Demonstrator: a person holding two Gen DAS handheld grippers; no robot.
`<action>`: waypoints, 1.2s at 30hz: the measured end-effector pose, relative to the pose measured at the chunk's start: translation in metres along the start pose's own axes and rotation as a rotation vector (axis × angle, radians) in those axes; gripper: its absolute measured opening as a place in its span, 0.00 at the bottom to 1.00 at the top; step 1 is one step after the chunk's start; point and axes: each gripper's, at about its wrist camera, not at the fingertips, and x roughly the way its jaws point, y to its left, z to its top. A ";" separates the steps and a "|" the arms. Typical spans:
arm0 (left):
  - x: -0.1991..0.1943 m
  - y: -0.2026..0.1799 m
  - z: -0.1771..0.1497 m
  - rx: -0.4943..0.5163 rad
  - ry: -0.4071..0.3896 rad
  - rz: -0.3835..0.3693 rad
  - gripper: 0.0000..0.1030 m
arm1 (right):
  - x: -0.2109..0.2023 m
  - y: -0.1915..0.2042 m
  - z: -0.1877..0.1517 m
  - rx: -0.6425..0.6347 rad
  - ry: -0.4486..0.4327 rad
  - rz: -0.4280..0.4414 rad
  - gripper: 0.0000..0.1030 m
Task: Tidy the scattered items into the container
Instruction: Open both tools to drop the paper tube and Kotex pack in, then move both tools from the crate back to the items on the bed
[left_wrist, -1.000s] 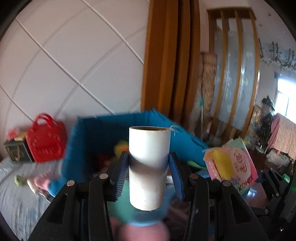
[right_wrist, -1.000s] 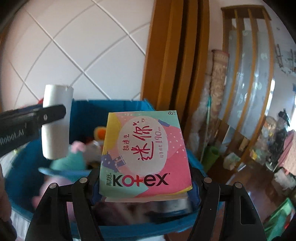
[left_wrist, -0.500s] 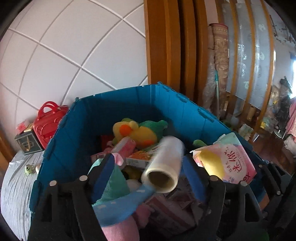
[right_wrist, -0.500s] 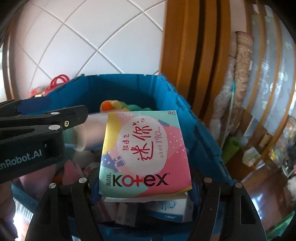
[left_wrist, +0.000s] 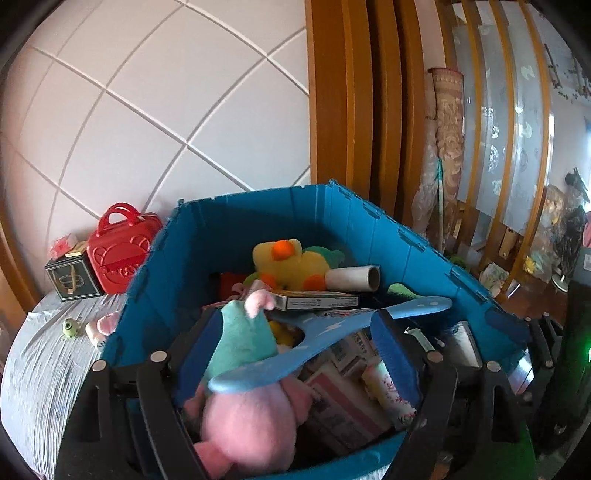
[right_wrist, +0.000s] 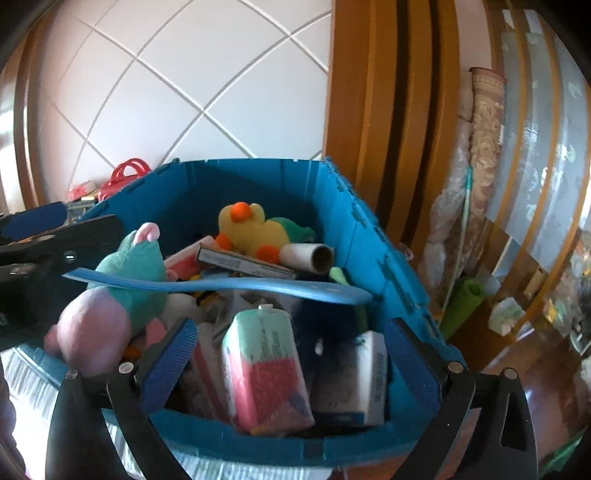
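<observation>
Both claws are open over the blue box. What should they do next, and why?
Probably lift away toward the bed: left gripper and right gripper hold nothing, while the green toy and pink toy lie outside the blue box.

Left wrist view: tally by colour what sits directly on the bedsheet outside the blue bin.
Red: 1, carry case
Dark: 1, box
Green: 1, small toy
Pink: 1, plush
Total: 4
</observation>
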 end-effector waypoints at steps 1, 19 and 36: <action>-0.006 0.004 -0.001 -0.007 -0.009 0.006 0.93 | -0.004 -0.001 0.001 0.005 -0.006 0.002 1.00; -0.092 0.110 -0.035 -0.129 -0.125 0.184 0.99 | -0.065 0.085 0.013 0.004 -0.149 0.146 1.00; -0.151 0.394 -0.120 -0.252 -0.070 0.327 0.99 | -0.079 0.345 0.025 -0.049 -0.189 0.207 1.00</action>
